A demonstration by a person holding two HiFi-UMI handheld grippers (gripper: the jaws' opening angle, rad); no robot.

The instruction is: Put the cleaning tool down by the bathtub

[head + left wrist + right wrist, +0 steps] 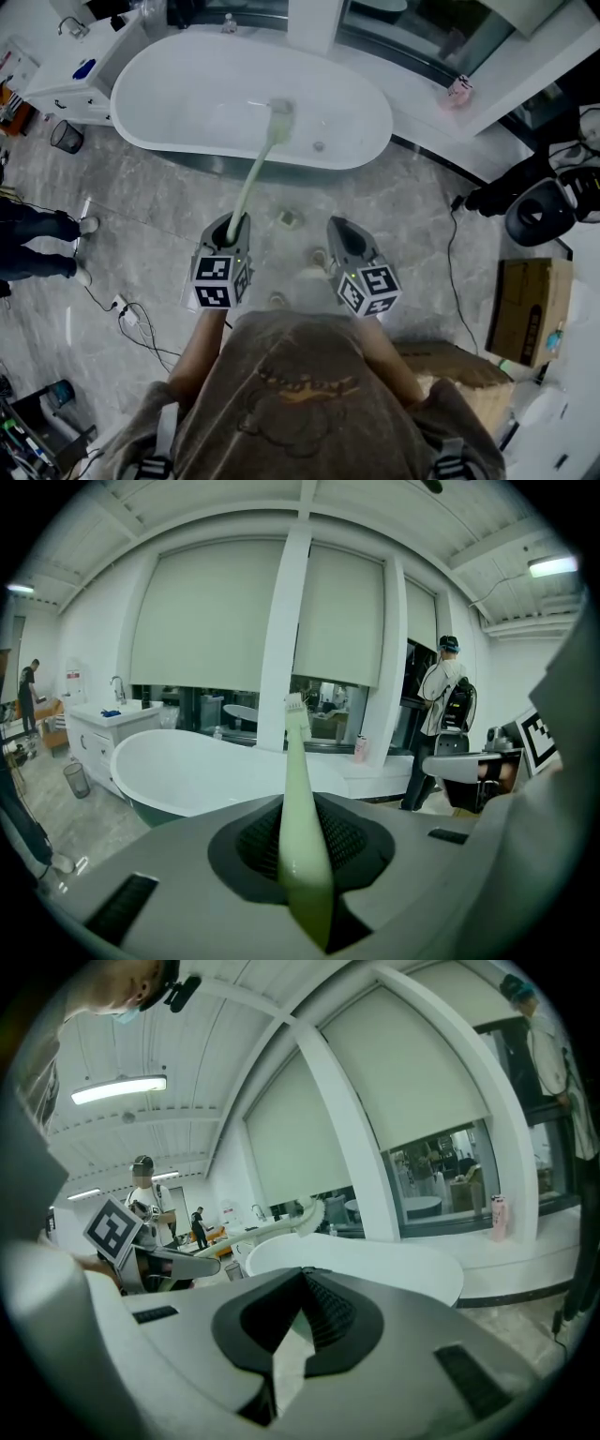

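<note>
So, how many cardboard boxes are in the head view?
2: the far box by the right edge, and the near box at the right shoulder of the person, partly covered by it. More may be hidden behind the person.

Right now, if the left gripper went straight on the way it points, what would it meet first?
Probably the near rim of the bathtub: the left gripper holds the brush, whose head reaches over it. Depth is unclear.

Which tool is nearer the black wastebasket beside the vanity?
Left. The left tool, gripping the green brush handle, is on the same side as the black wastebasket, though well apart from it. The right tool is farther away, beyond the left tool.
</note>
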